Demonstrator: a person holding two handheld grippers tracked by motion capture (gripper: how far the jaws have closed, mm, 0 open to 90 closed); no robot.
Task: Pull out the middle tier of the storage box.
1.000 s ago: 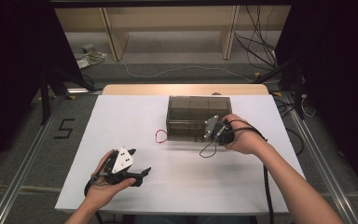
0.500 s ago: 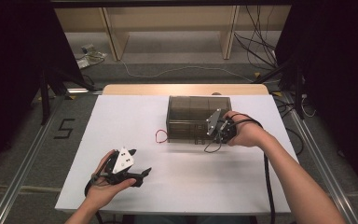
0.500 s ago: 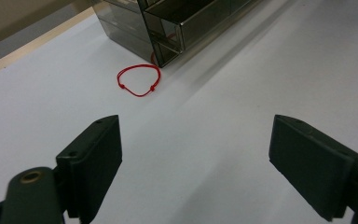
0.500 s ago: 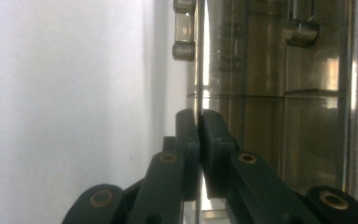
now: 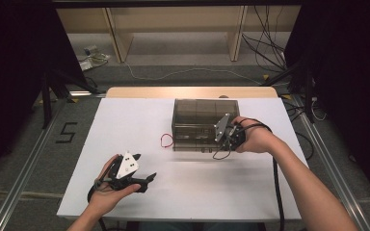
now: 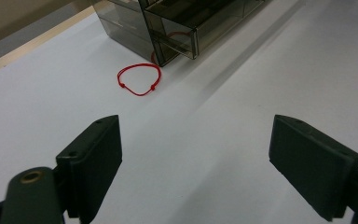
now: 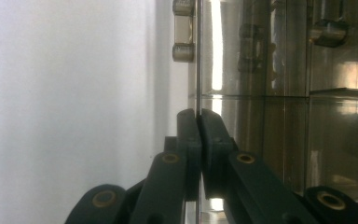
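Observation:
A smoky clear drawer box (image 5: 197, 113) stands at the table's far middle. One drawer (image 6: 191, 23) juts out of its front. My right gripper (image 5: 220, 139) is at the box's front right corner. In the right gripper view its jaws (image 7: 198, 114) are shut on a thin clear edge of the box's front; whether that is a drawer handle I cannot tell. A red string loop (image 5: 165, 140) lies on the table by the box's front left corner (image 6: 139, 79). My left gripper (image 5: 147, 182) rests near the front left, open, with nothing between its pads (image 6: 193, 140).
The white table top (image 5: 125, 120) has a wooden strip along its far edge. Beyond it stand wooden shelf legs, and cables lie on the floor. A black cable trails from the right gripper over the table's right side.

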